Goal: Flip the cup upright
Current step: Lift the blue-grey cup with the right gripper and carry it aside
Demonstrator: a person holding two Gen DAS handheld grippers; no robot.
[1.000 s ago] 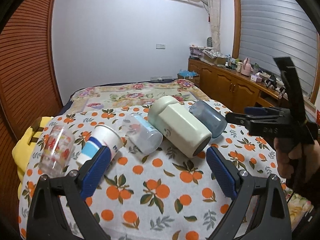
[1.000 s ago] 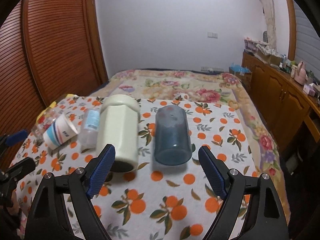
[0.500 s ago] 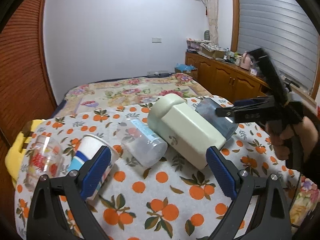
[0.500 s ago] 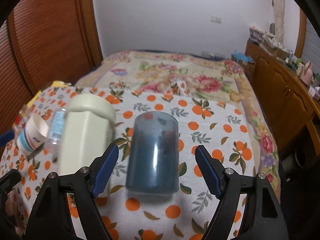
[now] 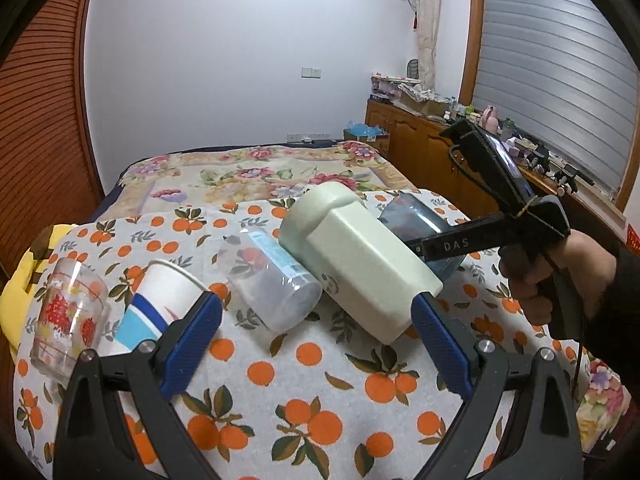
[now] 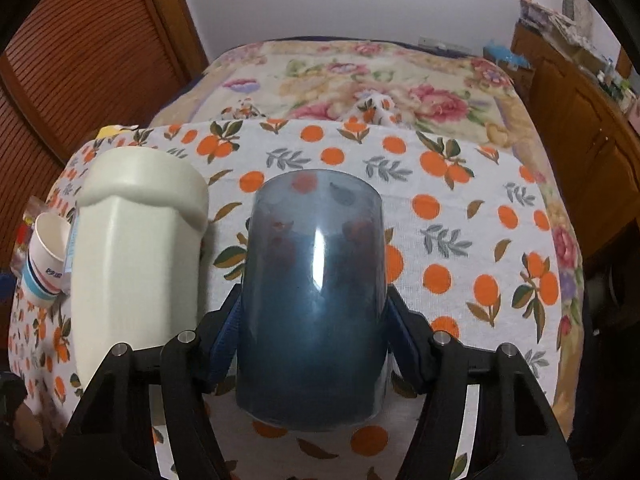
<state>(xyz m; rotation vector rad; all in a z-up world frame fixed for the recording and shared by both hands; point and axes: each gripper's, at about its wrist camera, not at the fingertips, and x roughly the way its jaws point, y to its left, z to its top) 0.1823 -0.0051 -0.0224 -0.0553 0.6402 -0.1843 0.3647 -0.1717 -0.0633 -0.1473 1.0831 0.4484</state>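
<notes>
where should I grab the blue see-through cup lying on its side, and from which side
Take the blue cup across its round body, a blue finger on each curved flank, coming in from its near end along its length. It lies flat beside the cream container, so the flanks are the free faces. The right gripper straddles it this way.

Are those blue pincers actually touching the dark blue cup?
Touching. In the right wrist view the right gripper has a blue pad pressed against each side of the blue cup, with no gap showing.
</notes>
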